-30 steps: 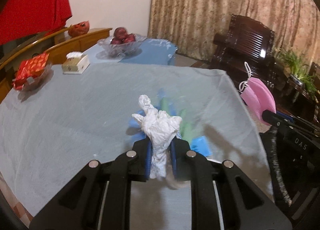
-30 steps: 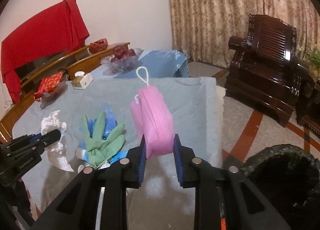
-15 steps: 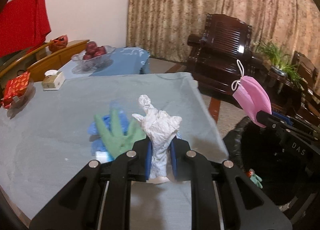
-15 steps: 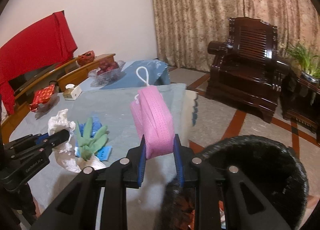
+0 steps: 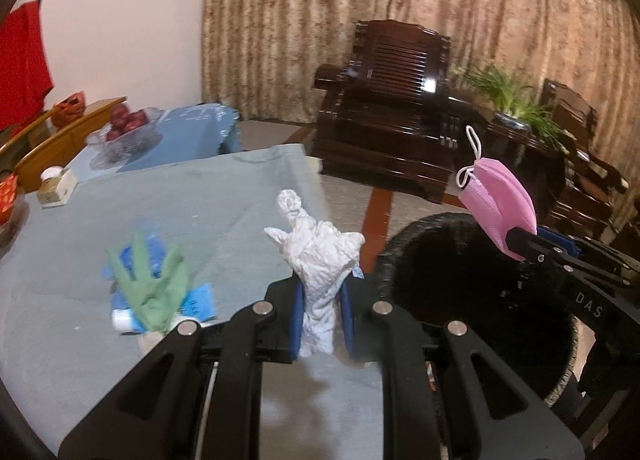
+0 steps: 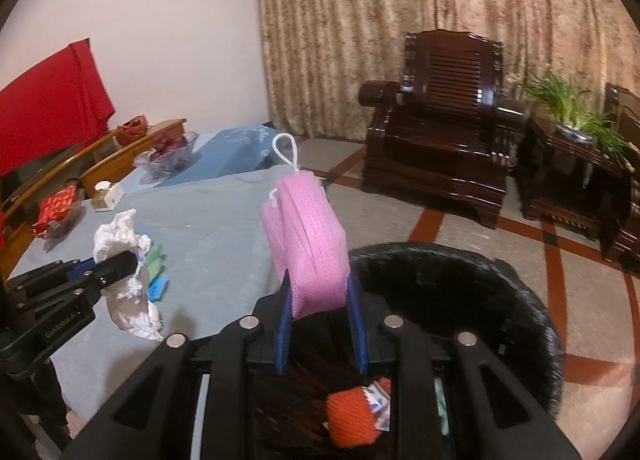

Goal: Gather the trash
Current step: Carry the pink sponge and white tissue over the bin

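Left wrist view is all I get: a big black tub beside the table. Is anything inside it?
Observer: Yes. The right wrist view looks into the black bin: an orange net ball lies among paper scraps.
Operator: Is the mask above it?
Observer: The pink mask, clamped in the right gripper, stands over the bin's opening.
Operator: And my tissue?
Observer: The crumpled tissue droops below the left gripper, above the table.

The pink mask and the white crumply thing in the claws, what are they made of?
The pink face mask looks like soft non-woven fabric: matte, fine dotted texture, with white elastic loops. The crumpled white wad looks like tissue paper, judging by its sharp creases and dull surface, though thin plastic cannot be ruled out.
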`<action>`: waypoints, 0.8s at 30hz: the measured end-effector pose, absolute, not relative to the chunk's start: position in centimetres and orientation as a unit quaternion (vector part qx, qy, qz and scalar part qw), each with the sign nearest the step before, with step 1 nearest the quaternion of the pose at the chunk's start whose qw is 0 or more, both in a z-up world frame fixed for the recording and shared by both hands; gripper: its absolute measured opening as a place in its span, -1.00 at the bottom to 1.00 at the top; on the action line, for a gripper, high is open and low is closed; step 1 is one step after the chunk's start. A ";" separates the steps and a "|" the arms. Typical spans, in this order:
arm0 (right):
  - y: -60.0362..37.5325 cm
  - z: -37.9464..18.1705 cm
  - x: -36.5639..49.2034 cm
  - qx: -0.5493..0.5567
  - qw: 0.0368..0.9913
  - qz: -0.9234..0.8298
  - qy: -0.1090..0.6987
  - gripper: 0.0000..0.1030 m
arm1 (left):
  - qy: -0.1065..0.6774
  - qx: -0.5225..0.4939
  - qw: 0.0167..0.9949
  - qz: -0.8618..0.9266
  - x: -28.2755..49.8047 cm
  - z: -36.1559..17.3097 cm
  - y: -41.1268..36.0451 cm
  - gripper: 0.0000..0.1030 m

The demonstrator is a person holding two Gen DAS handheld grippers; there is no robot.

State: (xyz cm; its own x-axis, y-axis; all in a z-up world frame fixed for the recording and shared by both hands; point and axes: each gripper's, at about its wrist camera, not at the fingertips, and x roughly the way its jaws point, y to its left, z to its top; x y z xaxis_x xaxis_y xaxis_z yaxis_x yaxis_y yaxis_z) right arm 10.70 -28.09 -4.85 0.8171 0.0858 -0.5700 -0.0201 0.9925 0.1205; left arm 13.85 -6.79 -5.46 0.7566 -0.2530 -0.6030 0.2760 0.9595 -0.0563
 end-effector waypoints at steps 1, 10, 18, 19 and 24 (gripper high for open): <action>-28.7 -4.9 10.3 0.056 0.952 0.021 0.301 -0.52 | 0.319 0.022 0.936 -0.150 13.8 -5.5 -7.7 -0.71; -33.0 -6.0 8.1 0.067 0.949 -0.027 0.307 -0.52 | 0.321 0.046 0.926 -0.194 13.6 -6.6 -13.1 -0.71; -36.4 -7.4 6.5 0.076 0.942 -0.063 0.321 -0.52 | 0.329 0.058 0.917 -0.216 13.5 -8.0 -16.5 -0.71; -36.8 -7.6 6.4 0.078 0.941 -0.067 0.323 -0.52 | 0.331 0.060 0.915 -0.220 13.5 -8.3 -17.1 -0.71; -38.5 -8.6 5.9 0.084 0.935 -0.086 0.333 -0.52 | 0.337 0.073 0.908 -0.237 13.5 -9.3 -19.3 -0.71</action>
State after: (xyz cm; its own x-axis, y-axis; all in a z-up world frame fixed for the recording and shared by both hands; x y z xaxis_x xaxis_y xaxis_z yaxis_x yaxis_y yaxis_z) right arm 5.86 -38.46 -8.63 0.7638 -0.1046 -0.6369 0.2163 0.9712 0.0999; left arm 13.55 -19.31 -9.31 0.6598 -0.3820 -0.6470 0.4803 0.8766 -0.0278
